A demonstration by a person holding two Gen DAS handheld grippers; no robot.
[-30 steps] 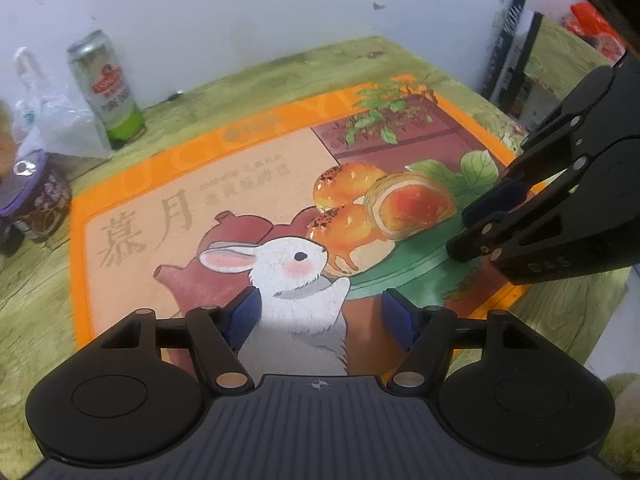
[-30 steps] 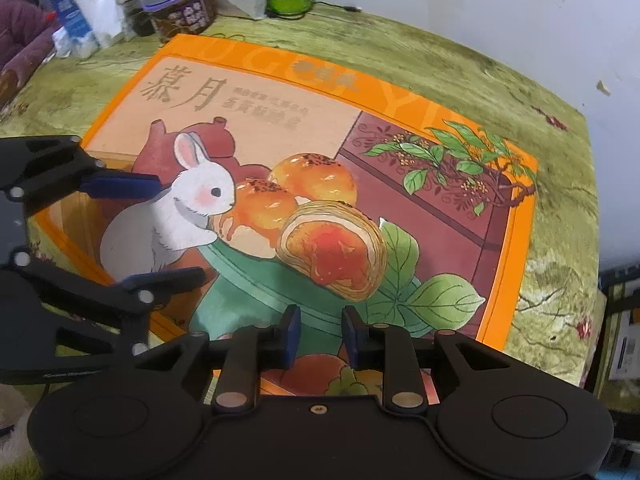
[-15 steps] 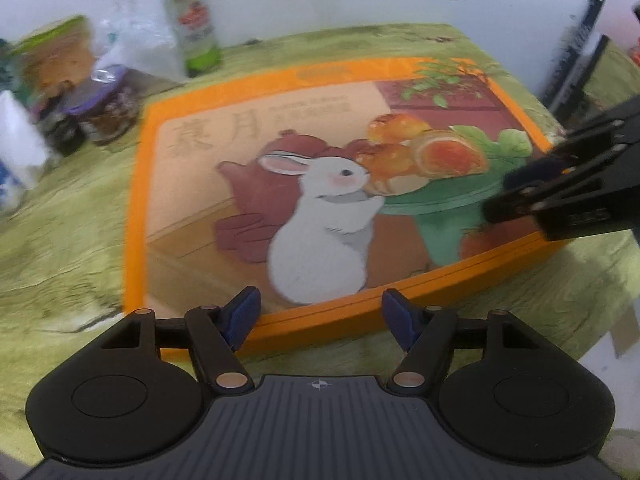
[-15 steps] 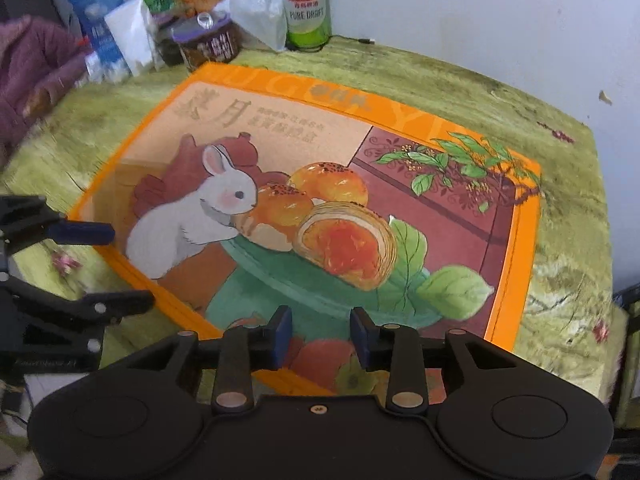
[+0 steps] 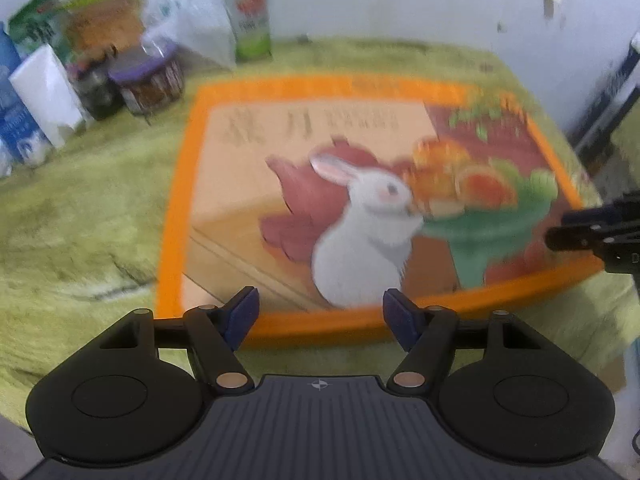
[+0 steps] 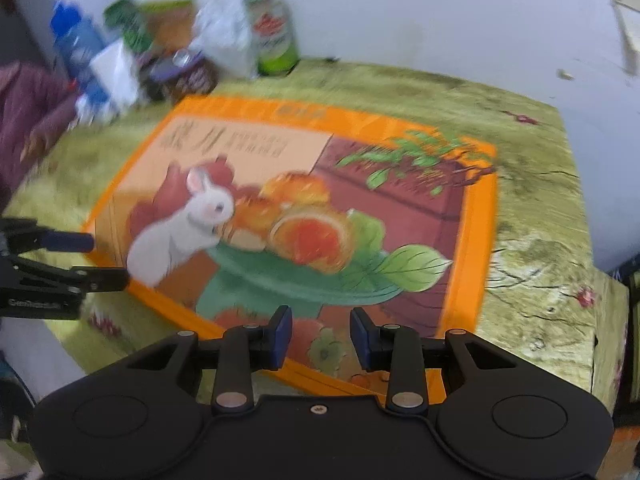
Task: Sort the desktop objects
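Note:
A large flat orange gift box (image 5: 304,184) printed with a white rabbit and pastries lies on the green tablecloth (image 5: 80,220). My left gripper (image 5: 320,308) hovers over the box's near edge, its blue-padded jaws opening a little wider with nothing between them. My right gripper (image 6: 320,332) hangs above the near edge of the box (image 6: 360,240) further right, jaws apart by a narrow gap and empty. Each gripper shows in the other's view: the right gripper (image 5: 580,232) at the box's right end, the left gripper (image 6: 100,260) at its left corner.
At the back left stand a green drinks can (image 5: 248,12), a purple-lidded jar (image 5: 148,84), a white tissue pack (image 5: 46,92), a clear plastic bag (image 6: 218,36) and a blue bottle (image 6: 76,48). A white wall (image 6: 440,12) bounds the table behind. The table's edge drops off on the right.
Both grippers have drawn back from above the box's middle to its near edge, bringing more of the table into view. The right jaws parted from nearly shut to a narrow gap.

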